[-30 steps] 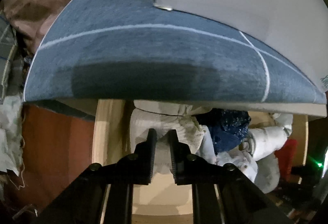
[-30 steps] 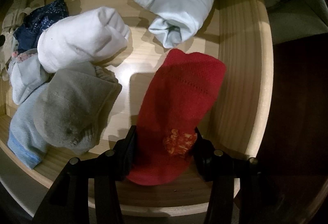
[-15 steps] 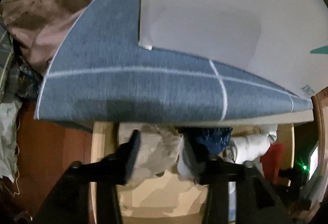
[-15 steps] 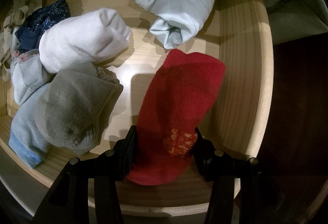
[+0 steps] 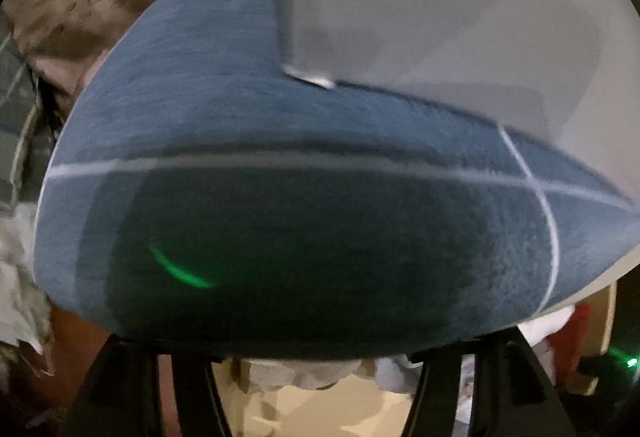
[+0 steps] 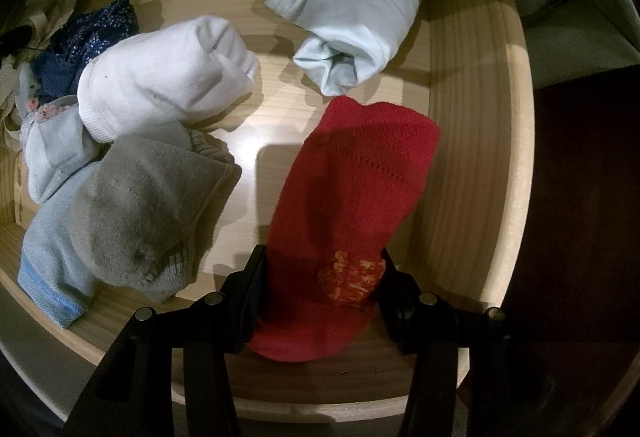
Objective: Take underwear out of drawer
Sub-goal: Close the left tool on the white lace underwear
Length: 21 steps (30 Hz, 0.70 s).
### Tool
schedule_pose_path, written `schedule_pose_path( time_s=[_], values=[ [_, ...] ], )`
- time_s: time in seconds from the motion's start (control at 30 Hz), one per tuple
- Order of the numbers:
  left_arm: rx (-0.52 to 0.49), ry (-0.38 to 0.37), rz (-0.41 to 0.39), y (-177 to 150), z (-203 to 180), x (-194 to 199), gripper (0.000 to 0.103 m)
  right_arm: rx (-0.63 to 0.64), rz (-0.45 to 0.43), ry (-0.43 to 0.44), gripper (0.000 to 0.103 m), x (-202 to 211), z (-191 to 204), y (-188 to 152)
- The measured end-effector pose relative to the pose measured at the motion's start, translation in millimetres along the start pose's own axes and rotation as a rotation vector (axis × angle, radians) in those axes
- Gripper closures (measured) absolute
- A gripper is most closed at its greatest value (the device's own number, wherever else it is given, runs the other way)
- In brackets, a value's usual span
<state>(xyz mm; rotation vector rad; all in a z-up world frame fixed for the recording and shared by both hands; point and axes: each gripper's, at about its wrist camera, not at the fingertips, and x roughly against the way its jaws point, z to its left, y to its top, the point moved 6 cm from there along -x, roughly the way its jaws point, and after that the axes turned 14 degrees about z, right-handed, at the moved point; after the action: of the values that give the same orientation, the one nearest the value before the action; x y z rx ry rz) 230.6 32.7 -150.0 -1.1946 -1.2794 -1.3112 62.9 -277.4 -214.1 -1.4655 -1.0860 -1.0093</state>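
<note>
The right claw (image 6: 320,297) has not moved: it pinches the red sock (image 6: 352,197) near the right wall of the drawer (image 6: 480,157), beside the white roll (image 6: 164,93). The left claw (image 5: 316,365) has risen; a blue cloth (image 5: 280,177) now hides its tips and the beige underwear (image 5: 296,373) behind them in the drawer, so I cannot tell its grip.

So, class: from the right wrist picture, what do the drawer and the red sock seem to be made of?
Drawer: looks like pale, unpainted wood with a smooth, slightly glossy finish; straight grain lines and a light glare on the floor show it. Red sock: seemingly knitted fabric, matte, with visible stitch rows and an orange woven-in pattern.
</note>
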Motion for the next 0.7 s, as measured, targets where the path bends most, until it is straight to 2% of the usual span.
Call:
schedule_pose_path(
  time_s=[0.13,0.23,0.33,0.7],
  values=[
    [-0.048,0.056,0.033,-1.1,-7.1,-6.3,0.040,0.000,0.001,0.000,0.054,1.7,0.9,0.5],
    [-0.096,0.096,0.094,-10.3,-10.2,-17.5,0.041,0.002,0.000,-0.001,0.054,2.1,1.1,1.0],
    [-0.118,0.084,0.111,-19.1,-13.4,-21.0,0.040,0.003,-0.001,0.000,0.054,1.8,1.2,1.3],
    [-0.058,-0.039,0.195,-28.3,-3.6,-23.3,0.042,0.003,-0.004,0.003,0.054,5.0,4.0,1.6]
  ],
)
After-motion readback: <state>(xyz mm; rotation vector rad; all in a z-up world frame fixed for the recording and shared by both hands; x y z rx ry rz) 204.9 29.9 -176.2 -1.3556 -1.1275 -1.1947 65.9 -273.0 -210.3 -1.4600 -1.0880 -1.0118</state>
